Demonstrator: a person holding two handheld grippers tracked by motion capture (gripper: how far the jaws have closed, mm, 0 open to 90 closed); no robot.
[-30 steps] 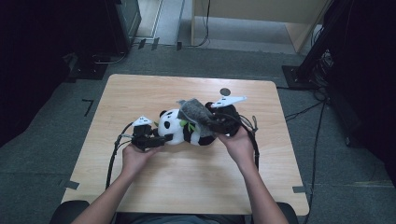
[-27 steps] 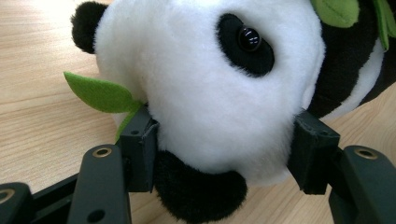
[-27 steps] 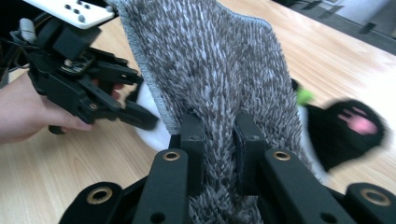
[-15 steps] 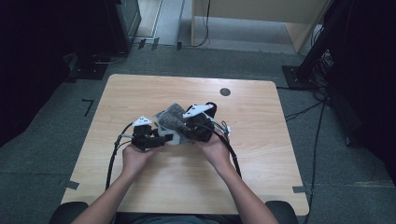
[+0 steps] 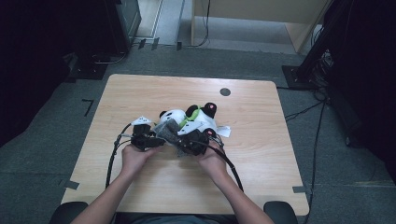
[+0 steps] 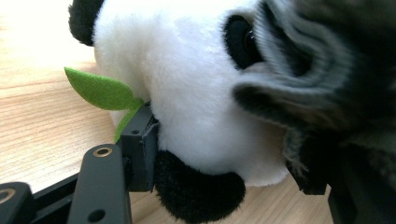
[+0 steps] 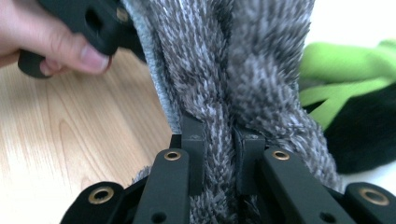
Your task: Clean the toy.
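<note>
Right now, from the high view, your panda (image 5: 196,119) lies near the middle of the table (image 5: 261,158), just ahead of both your hands, with a grey fuzzy cloth (image 5: 169,130) draped against its near side. Your left gripper (image 5: 145,139) sits at the panda's left end and your right gripper (image 5: 194,142) is just beside it, both low over the tabletop. Along the left gripper view, your left gripper (image 6: 224,163) has its jaws partway apart and pressed on the panda's (image 6: 196,93) white plush, one pad against its side next to a green felt leaf (image 6: 100,91), the other half hidden behind the cloth (image 6: 327,70). Along the right gripper view, your right gripper (image 7: 219,158) is pinched tight on a fold of the cloth (image 7: 224,70), which rises straight up from the pads; your left hand (image 7: 46,42) shows beyond it at upper left, green felt at right.
</note>
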